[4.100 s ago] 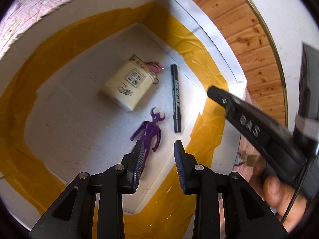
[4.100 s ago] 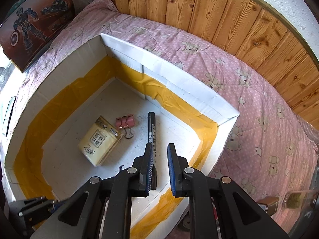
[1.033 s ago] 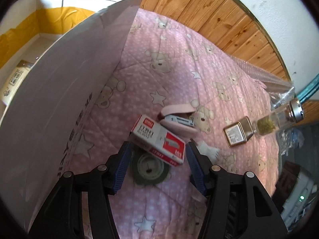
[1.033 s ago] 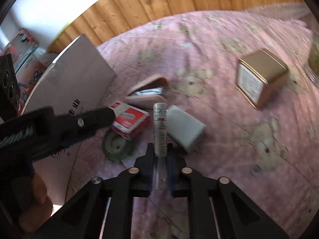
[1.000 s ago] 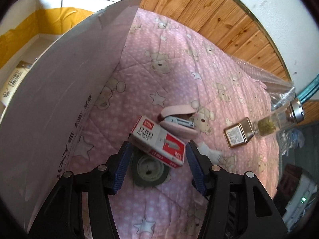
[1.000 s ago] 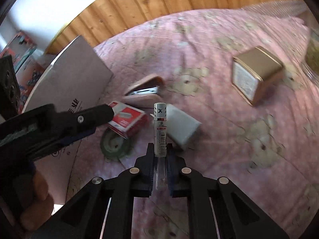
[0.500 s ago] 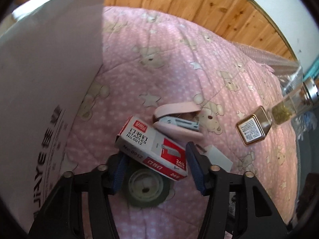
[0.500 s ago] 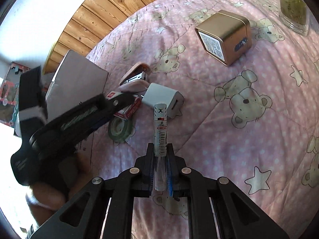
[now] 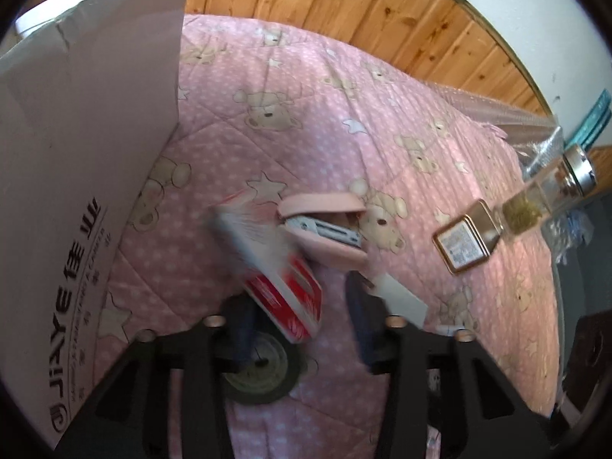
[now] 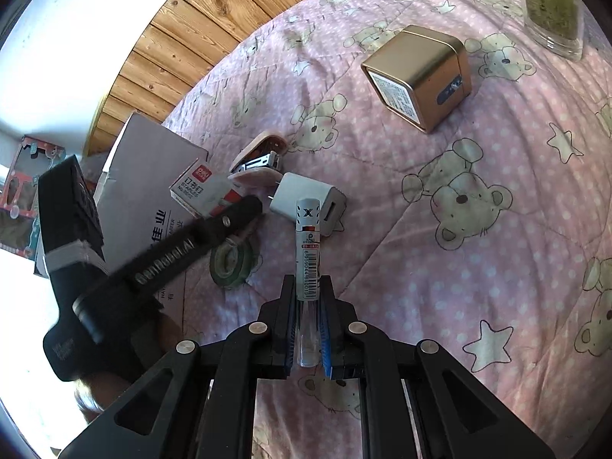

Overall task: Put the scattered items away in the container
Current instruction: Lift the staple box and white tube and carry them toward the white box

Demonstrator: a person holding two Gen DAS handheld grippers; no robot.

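Note:
My left gripper (image 9: 298, 306) is open, its jaws on either side of a red and white staples box (image 9: 275, 267) that is blurred and tilted, one end raised. The box (image 10: 202, 191) also shows in the right wrist view beside the left gripper's arm (image 10: 183, 252). My right gripper (image 10: 309, 298) is shut on a white pen with a barcode (image 10: 308, 252), held above the quilt. A pink stapler (image 9: 325, 225), a white charger plug (image 10: 306, 202) and a green tape roll (image 10: 231, 264) lie close together.
The cardboard box container (image 9: 76, 153) stands at the left, its outer wall facing me. A gold tin (image 10: 420, 76) and a glass jar (image 9: 547, 199) sit further right on the pink bear quilt (image 10: 497, 229). A wooden wall (image 9: 344, 11) runs behind.
The staples box has tipped up and blurred between the left jaws. The left gripper has pushed closer over the tape roll. The right gripper still holds the pen, drawn slightly back.

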